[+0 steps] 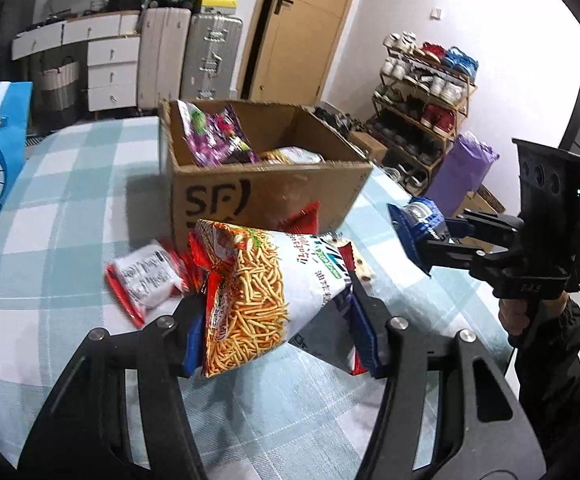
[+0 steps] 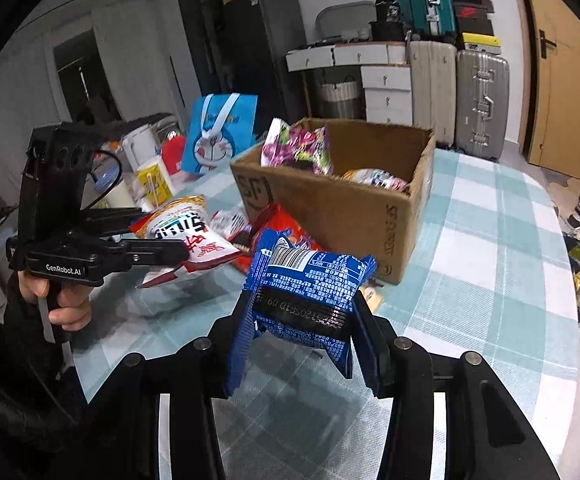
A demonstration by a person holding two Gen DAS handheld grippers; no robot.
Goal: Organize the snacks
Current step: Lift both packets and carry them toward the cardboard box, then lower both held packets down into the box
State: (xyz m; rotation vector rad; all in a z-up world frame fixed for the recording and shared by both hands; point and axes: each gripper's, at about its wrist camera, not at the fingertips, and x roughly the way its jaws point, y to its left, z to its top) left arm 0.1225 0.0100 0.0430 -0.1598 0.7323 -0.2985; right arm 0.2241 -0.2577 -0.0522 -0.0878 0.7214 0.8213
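Checked tablecloth [image 1: 70, 208], cardboard box [image 1: 266, 196] (snacks inside), left jaws clamped on noodle-snack bag [image 1: 262, 292], right jaws on blue packet [image 2: 309, 292].

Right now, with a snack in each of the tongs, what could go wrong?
1. The left tongs pinch the noodle-snack bag near one end, so it may slip out.
2. The cardboard box already has a purple packet propped against its wall; a dropped bag could knock it over.
3. The blue packet in the right tongs looks crumpled, so whatever is inside could break.
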